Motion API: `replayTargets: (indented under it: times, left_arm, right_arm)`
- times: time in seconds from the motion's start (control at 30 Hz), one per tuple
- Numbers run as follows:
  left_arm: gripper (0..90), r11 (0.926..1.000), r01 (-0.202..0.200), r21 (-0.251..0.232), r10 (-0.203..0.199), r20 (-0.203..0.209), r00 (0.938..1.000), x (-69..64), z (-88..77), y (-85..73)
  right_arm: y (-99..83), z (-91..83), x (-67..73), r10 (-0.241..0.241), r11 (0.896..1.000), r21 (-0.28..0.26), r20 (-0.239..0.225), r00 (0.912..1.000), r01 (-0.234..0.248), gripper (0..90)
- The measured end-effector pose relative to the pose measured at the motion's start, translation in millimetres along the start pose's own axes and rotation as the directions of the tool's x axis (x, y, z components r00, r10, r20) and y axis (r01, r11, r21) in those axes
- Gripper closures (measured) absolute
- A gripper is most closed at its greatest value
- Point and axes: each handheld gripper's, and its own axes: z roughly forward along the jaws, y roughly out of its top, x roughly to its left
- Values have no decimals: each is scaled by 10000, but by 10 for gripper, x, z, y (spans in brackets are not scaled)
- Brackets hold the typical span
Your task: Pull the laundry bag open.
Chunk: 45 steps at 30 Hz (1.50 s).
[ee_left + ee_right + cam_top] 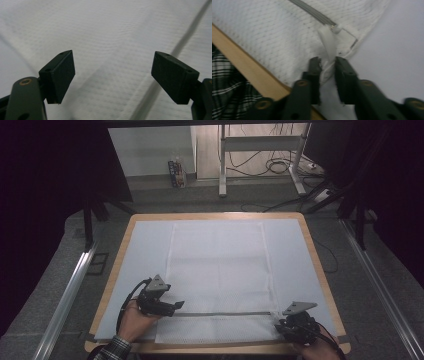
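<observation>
1. You've got a white mesh bag (220, 275) lying flat down the middle of the counter (215, 216), on top of a pale sheet (145, 250) that covers most of the wood.
2. A grey zipper (225, 314) runs across the bag near your edge of the counter, from beside your left gripper over to your right one.
3. Your left gripper (177, 306) sits at the bag's left side, right at the zipper's left end. In its own view the jaws stand wide apart with nothing between them, just hovering over the mesh (105, 50), with the zipper line (160, 82) running diagonally under the right jaw.
4. Your right gripper (287, 325) is at the bag's near right corner. In its view the jaws are nearly closed, pinching the bag's corner edge (327, 68) just below the white zipper tab (328, 43).
5. The zipper pull (336, 28) sits right at the end of the grey track (312, 11), touching that tab.
6. The counter's wooden edge (247, 66) shows left of the right jaws, with your plaid sleeve (229, 82) past it.
</observation>
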Motion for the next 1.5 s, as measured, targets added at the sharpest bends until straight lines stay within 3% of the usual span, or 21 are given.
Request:
replayTargets:
  times: [0.13, 0.17, 0.23, 0.3, 0.33, 0.37, 0.4, 0.47, 0.5, 0.53, 0.57, 0.7, 0.8, 0.93, 1.03, 1.13, 1.17, 1.27, 1.3, 1.4, 1.5]
  left_arm:
    - [222, 9991, -363, -239, 378, 687, 9969, -186, 17, 83]
    - [230, 9972, -652, -372, 696, 1317, 9888, -347, 61, 146]
    - [268, 9940, -1021, -403, 1080, 1959, 9747, -530, 141, 206]
    - [301, 9874, -1529, -412, 1583, 2339, 9593, -710, 221, 249]
    - [315, 9874, -1529, -412, 1583, 2339, 9593, -710, 221, 249]
    - [324, 9812, -1883, -415, 1924, 2757, 9418, -869, 308, 282]
    - [332, 9784, -2022, -428, 2058, 2921, 9340, -943, 351, 295]
    - [339, 9750, -2185, -407, 2204, 3040, 9268, -1008, 391, 306]
    - [346, 9670, -2523, -352, 2498, 3246, 9123, -1107, 456, 323]
    - [347, 9670, -2523, -352, 2498, 3246, 9123, -1107, 456, 323]
    - [350, 9599, -2781, -347, 2731, 3397, 9000, -1191, 513, 328]
    - [369, 9414, -3366, -200, 3231, 3389, 8836, -1277, 559, 330]
    - [426, 9345, -3558, -135, 3427, 3054, 8884, -1318, 588, 325]
    - [689, 9171, -3980, 209, 3794, 2605, 8878, -1330, 611, 327]
    - [866, 9281, -3723, 88, 3581, 2532, 8987, -1307, 591, 337]
    - [892, 9381, -3463, 2, 3350, 2533, 9075, -1272, 570, 350]
    - [893, 9487, -3160, -120, 3085, 2545, 9166, -1230, 553, 360]
    - [893, 9559, -2933, -159, 2871, 2617, 9215, -1192, 549, 364]
    - [893, 9636, -2664, -225, 2630, 2591, 9294, -1171, 551, 359]
    - [893, 9685, -2480, -240, 2454, 2631, 9330, -1147, 550, 361]
    - [892, 9752, -2204, -193, 2180, 2542, 9422, -1102, 547, 360]
  right_arm:
    - [20, -16, -10, 234, 9997, -33, -318, 9992, -236, 873]
    - [40, -62, -38, 521, 9972, -490, -746, 9959, -558, 875]
    - [69, -114, -49, 541, 9946, -844, -765, 9956, -606, 877]
    - [112, -185, -49, 516, 9896, -1302, -757, 9958, -612, 879]
    - [136, -221, -49, 498, 9861, -1542, -793, 9956, -616, 880]
    - [160, -252, -49, 457, 9824, -1774, -766, 9960, -588, 881]
    - [186, -285, -47, 479, 9790, -1946, -720, 9963, -612, 882]
    - [210, -312, -51, 452, 9760, -2095, -686, 9966, -587, 882]
    - [257, -346, -56, 465, 9716, -2288, -670, 9967, -607, 883]
    - [275, -354, -57, 483, 9696, -2369, -616, 9969, -616, 883]
    - [290, -359, -58, 507, 9677, -2439, -573, 9971, -633, 883]
    - [331, -376, -69, 534, 9600, -2726, -471, 9975, -643, 883]
    - [351, -385, -68, 568, 9565, -2835, -521, 9970, -693, 883]
    - [354, -373, -56, 504, 9573, -2819, -571, 9971, -646, 880]
    - [337, -345, -56, 516, 9604, -2705, -652, 9965, -674, 874]
    - [317, -331, -65, 538, 9613, -2657, -769, 9956, -725, 847]
    - [295, -320, -79, 573, 9636, -2563, -791, 9952, -758, 758]
    - [233, -324, -111, 817, 9653, -2414, -832, 9932, -996, 609]
    - [210, -327, -129, 929, 9656, -2345, -913, 9915, -1120, 544]
    - [154, -346, -163, 1148, 9656, -2216, -1058, 9877, -1359, 461]
    - [79, -364, -221, 1567, 9597, -2046, -1790, 9713, -1925, 315]
